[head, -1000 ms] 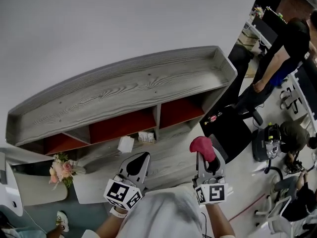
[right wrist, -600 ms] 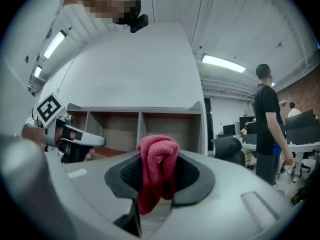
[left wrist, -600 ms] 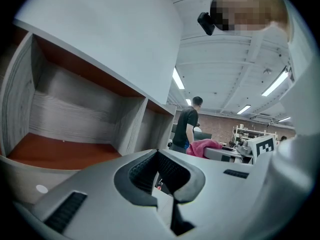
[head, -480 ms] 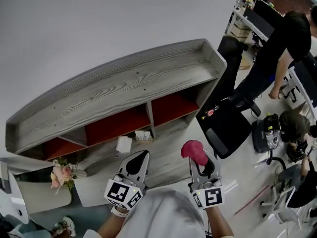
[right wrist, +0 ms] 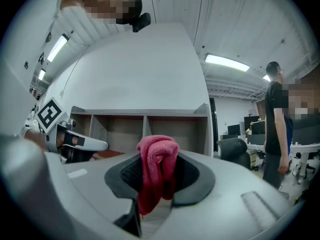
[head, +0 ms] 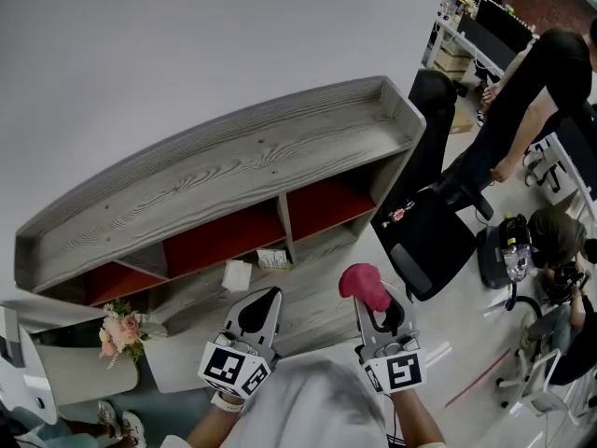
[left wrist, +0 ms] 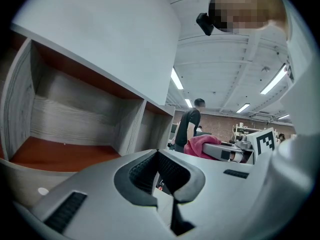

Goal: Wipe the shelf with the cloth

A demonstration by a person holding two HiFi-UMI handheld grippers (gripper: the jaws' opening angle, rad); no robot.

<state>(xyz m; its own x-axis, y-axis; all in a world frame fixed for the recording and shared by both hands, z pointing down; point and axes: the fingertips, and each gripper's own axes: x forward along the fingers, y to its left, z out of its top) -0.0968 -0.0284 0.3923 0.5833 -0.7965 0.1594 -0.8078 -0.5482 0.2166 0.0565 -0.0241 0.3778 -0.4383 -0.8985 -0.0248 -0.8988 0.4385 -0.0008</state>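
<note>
Two grippers, head view: right gripper (head: 372, 299) pinches the pink cloth (head: 362, 283). The shelf (head: 233, 171) lies on its far side, long axis left-right; right is the nearer gripper.
Left gripper view: left gripper (left wrist: 157, 151) pressed together, empty.
Right gripper view: cloth clamped, shelf compartments (right wrist: 175, 133) dead ahead.

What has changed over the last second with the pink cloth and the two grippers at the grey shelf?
Almost nothing. The right gripper stays shut on the pink terry cloth, held in front of the grey wood-grain shelf with red-backed compartments. The left gripper stays shut and empty beside it. Only the head view swung slightly, and the person in black at the right shifted stance.
</note>
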